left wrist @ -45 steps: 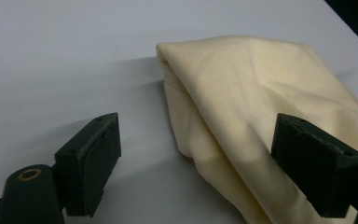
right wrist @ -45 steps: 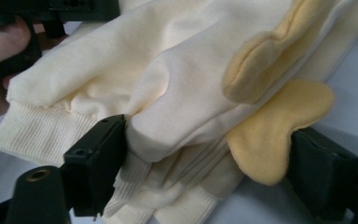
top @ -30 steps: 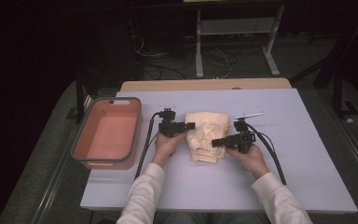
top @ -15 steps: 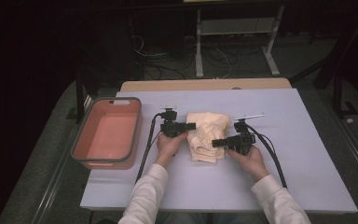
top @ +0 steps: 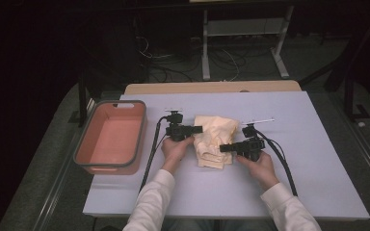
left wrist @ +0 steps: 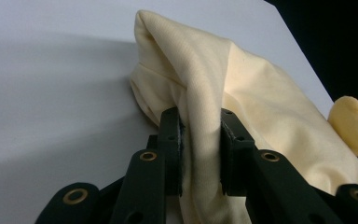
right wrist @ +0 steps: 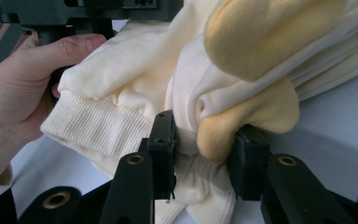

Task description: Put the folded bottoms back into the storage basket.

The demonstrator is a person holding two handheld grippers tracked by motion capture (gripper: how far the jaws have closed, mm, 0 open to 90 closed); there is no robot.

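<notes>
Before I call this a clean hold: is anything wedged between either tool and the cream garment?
Nothing visible. The left tool has a fold of the cream garment directly between its jaws, and the right tool pinches a bunched fold the same way.

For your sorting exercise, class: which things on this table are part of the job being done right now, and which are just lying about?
In the job:
- cream garment, bunched mid-table
- left tongs, shut on a fold of it
- right tongs, shut on another bunch of it

Lying about:
- orange tub, apart at the left
- table
- metal stand and cables on the floor behind
</notes>
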